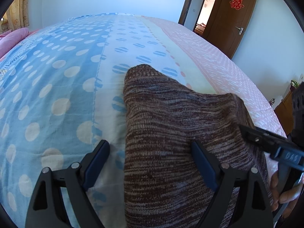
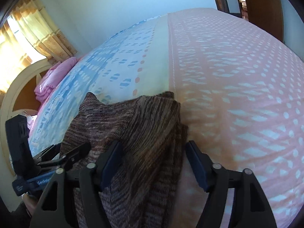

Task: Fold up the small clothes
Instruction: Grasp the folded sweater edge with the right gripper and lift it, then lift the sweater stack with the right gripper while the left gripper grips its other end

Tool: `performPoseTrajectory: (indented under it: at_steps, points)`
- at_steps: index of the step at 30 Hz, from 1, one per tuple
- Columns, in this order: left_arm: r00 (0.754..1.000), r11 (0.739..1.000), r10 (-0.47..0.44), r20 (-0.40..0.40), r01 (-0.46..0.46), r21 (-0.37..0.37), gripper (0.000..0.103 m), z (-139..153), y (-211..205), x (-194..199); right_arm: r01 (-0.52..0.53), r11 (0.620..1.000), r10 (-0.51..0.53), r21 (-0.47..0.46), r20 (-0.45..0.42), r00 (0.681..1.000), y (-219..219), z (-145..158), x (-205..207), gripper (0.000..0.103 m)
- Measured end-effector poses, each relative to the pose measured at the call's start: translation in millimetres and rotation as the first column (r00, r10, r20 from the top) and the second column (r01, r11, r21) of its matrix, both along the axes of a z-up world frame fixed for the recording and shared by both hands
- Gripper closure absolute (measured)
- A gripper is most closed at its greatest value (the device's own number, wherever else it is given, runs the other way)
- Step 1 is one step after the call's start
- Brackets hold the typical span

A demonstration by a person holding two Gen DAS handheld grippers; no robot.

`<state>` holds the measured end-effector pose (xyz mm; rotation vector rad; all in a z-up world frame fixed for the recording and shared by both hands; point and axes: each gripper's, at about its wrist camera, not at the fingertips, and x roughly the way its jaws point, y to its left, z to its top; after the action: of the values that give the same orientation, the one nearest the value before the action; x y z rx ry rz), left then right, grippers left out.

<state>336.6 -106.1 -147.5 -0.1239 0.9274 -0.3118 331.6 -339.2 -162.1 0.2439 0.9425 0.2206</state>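
A small brown and grey striped knit garment [image 1: 171,133] lies on the bed sheet [image 1: 57,95]. My left gripper [image 1: 150,148] is open, its fingers standing either side of the garment's left edge, low over it. In the right wrist view the garment [image 2: 144,133] lies bunched on the sheet [image 2: 237,95]. My right gripper [image 2: 152,148] is open with the garment's right edge between its fingers. The right gripper's body [image 1: 275,144] shows at the right of the left wrist view. The left gripper's body [image 2: 57,157] shows at the left of the right wrist view.
The bed has blue dotted, cream and pink patterned bands. A pink folded blanket [image 2: 55,77] lies by the cream headboard [image 2: 17,87]. A brown door [image 1: 229,15] stands open at the far right. Curtains [image 2: 30,28] hang by the window.
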Motion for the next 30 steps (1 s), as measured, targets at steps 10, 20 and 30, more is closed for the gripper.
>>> performPoseTrajectory:
  at_steps: [10,20,30]
  points:
    - [1.000,1.000,-0.003,0.000,0.003,-0.016,0.012,-0.4,2.2,0.8,0.010,1.000,-0.008,-0.026,0.051,0.999,-5.4,8.9,-14.0,0.047]
    - [1.000,1.000,-0.005,-0.002,0.005,-0.019,0.012,-0.1,1.9,0.8,-0.010,0.977,0.019,0.215,-0.043,0.999,-20.4,0.0,-6.7,0.010]
    - [1.000,1.000,-0.014,-0.003,0.014,-0.026,0.012,-0.7,1.6,1.8,-0.133,0.989,0.132,-0.060,-0.010,0.991,35.6,-4.5,3.5,0.034]
